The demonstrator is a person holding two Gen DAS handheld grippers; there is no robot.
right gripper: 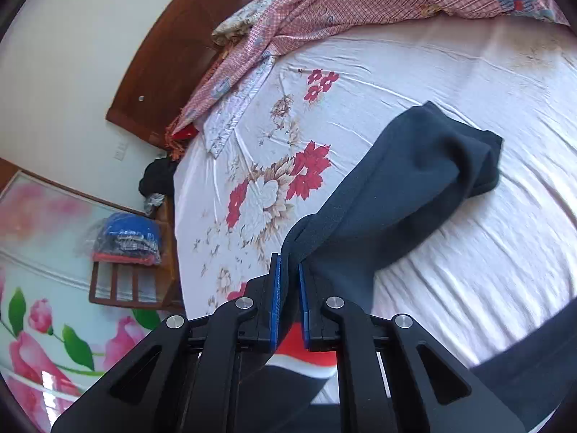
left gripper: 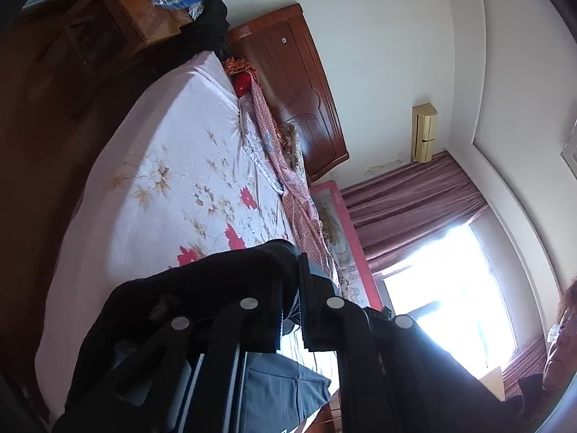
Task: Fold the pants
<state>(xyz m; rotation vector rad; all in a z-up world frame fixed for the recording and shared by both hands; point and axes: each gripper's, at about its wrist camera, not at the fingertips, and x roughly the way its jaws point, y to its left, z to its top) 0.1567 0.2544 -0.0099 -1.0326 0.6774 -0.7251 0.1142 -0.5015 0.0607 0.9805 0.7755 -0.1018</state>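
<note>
Left wrist view: left gripper (left gripper: 293, 297) clamped on a fold of the dark pants (left gripper: 202, 299), cloth draped over its left finger and lifted above the floral bedsheet (left gripper: 173, 166); wooden headboard (left gripper: 288, 83) and window (left gripper: 447, 281) behind. Right wrist view: right gripper (right gripper: 289, 306) pinching the pants (right gripper: 407, 176) edge between blue pads (right gripper: 276, 303), the rest trailing onto the bedsheet (right gripper: 414, 72), its far end bunched; checked pink blanket (right gripper: 324, 7) near the headboard (right gripper: 162, 65).
</note>
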